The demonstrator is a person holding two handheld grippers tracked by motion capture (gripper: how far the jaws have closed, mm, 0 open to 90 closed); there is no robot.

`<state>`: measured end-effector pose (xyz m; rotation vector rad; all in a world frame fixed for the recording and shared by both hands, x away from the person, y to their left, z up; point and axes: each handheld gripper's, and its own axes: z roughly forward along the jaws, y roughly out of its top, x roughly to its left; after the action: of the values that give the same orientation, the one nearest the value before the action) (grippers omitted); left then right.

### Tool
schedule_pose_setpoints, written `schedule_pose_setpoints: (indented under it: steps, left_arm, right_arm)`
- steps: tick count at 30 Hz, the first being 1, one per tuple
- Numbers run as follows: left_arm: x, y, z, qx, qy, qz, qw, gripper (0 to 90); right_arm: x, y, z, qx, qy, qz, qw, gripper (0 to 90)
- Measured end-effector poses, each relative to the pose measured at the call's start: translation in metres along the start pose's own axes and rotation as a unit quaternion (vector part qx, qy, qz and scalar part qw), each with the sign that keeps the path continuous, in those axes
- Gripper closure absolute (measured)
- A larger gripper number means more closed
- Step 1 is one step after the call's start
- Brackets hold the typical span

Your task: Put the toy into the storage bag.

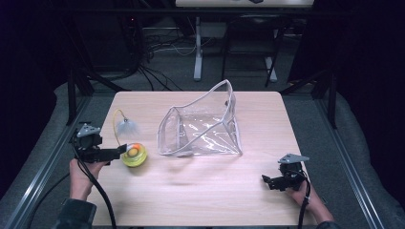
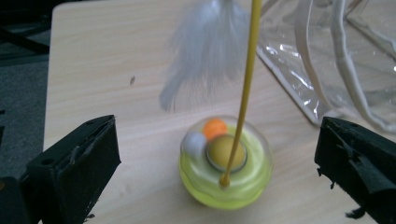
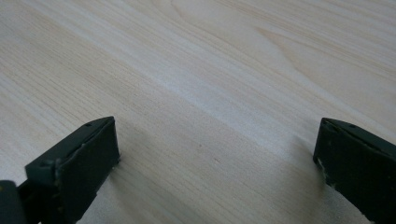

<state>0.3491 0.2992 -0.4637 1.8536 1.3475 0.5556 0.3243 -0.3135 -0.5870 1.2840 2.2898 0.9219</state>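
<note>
Yellow-green dome toy [image 1: 133, 154] sits near tabletop's [image 1: 200, 200] left edge, clear pouch [image 1: 203, 126] beside it at centre; bare wood toward the near edge. Left gripper [image 1: 117, 151] level, jaws apart around the toy. Right gripper [image 1: 268, 180] near right corner, jaws apart, empty. Toy's yellow wire [image 2: 247, 84] carries a white feather [image 2: 205, 51].

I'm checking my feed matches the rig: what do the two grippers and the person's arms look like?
Both grippers are black. The left gripper and right gripper each carry a grey three-cornered plate on top and trail a black cable. Their jaws are blocky black pads, scuffed at the edges. A dark sleeve covers the left forearm.
</note>
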Motion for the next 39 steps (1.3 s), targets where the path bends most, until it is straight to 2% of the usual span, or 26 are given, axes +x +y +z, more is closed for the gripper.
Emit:
schedule_pose_setpoints:
  steps: [5,13,18,21,29,32,36,39]
  left_arm:
    - [0.001,0.014,0.003,-0.012,0.007,0.005,0.9999,0.8]
    - [0.001,0.027,-0.001,-0.032,0.008,0.011,0.9994,30.6]
    - [-0.004,0.028,0.0,-0.031,0.011,0.018,0.9993,48.3]
    - [-0.004,0.026,-0.001,-0.04,0.01,0.019,0.999,59.1]
    - [-0.003,0.024,-0.003,-0.041,0.003,0.021,0.9989,78.6]
    - [-0.004,0.024,-0.004,-0.038,0.003,0.021,0.9991,84.7]
    - [-0.006,0.024,-0.004,-0.04,0.002,0.022,0.999,87.5]
    - [-0.009,0.024,-0.005,-0.038,0.003,0.031,0.9988,87.7]
  right_arm:
    - [0.0,0.0,0.0,0.001,0.0,-0.001,1.0,0.0]
    - [0.0,0.0,0.0,0.0,0.0,0.0,1.0,0.0]
    - [0.0,0.0,0.0,0.0,0.0,0.0,1.0,0.0]
    - [0.0,0.0,0.0,0.0,0.0,0.0,1.0,0.0]
    - [0.0,0.0,0.0,0.001,0.0,0.0,1.0,0.0]
    - [0.0,0.0,0.0,0.001,0.0,0.0,1.0,0.0]
    - [0.0,0.0,0.0,0.001,0.0,0.0,1.0,0.0]
    - [0.0,0.0,0.0,0.001,0.0,0.0,1.0,0.0]
